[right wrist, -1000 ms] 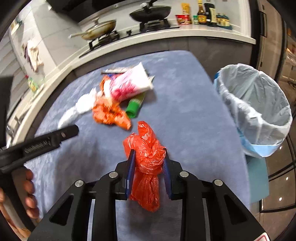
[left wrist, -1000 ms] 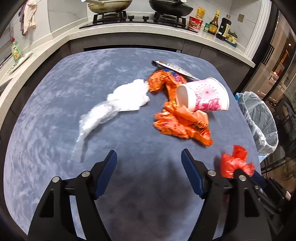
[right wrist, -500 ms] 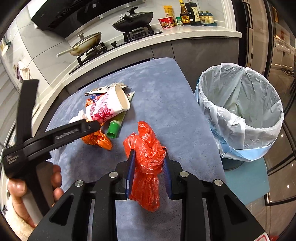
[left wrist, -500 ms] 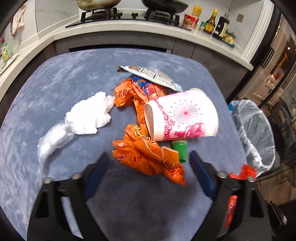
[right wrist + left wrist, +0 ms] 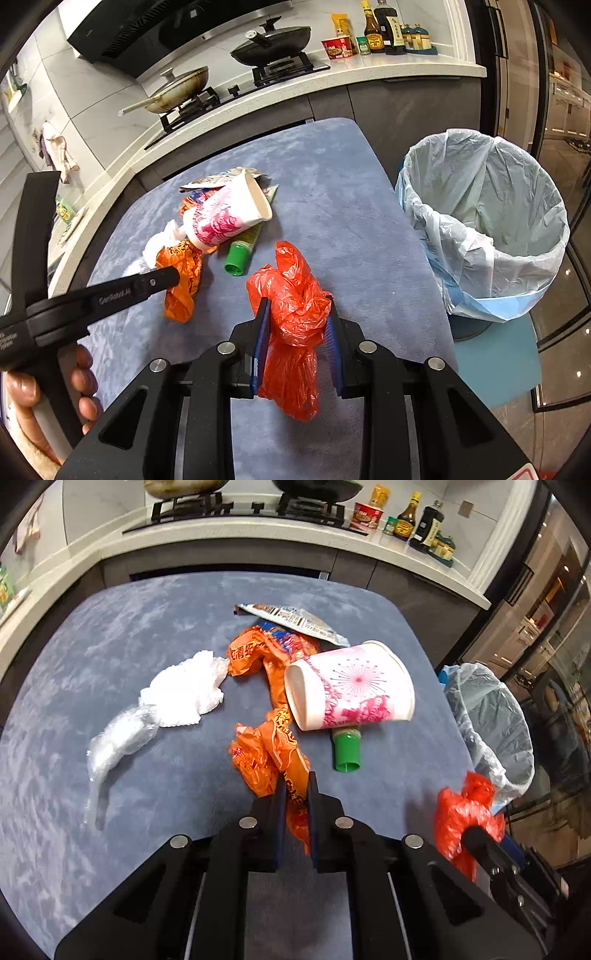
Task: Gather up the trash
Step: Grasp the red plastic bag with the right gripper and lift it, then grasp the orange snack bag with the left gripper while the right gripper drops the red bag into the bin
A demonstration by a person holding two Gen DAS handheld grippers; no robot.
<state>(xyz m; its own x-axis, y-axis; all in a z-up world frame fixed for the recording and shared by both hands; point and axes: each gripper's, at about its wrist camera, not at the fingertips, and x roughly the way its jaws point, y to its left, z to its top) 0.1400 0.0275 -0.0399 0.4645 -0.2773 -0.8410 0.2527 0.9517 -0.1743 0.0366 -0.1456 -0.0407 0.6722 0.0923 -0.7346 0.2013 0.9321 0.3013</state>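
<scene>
A blue-grey table [image 5: 155, 635] fills the scene, its mottled cloth carrying the litter near the far right corner. Just off the table's right edge a bin lined with a pale blue bag [image 5: 491, 229] is seen, mouth open, standing on the floor. At the heap's centre a white paper cup [image 5: 351, 686] printed with pink bursts is tipped on its side, mouth toward the left edge. A crumpled white tissue bundle [image 5: 181, 696] with a clear plastic tail lies to the cup's left, apart from it. An orange wrapper [image 5: 273, 738], creased and glossy with printed lettering, is strung from behind the cup toward the near edge, and its near end is pinched between the closed-in jaws of the left gripper [image 5: 294, 794]. A red plastic bag [image 5: 295, 314], knotted and wrinkled, is clamped between the jaws of the right gripper [image 5: 295, 314] above the table's near right part, its tail hanging below the blue pads. A silver printed sachet [image 5: 295, 622] is wedged behind the cup toward the far edge. A green-capped tube [image 5: 346, 749] pokes out from under the cup, cap toward the near edge.
</scene>
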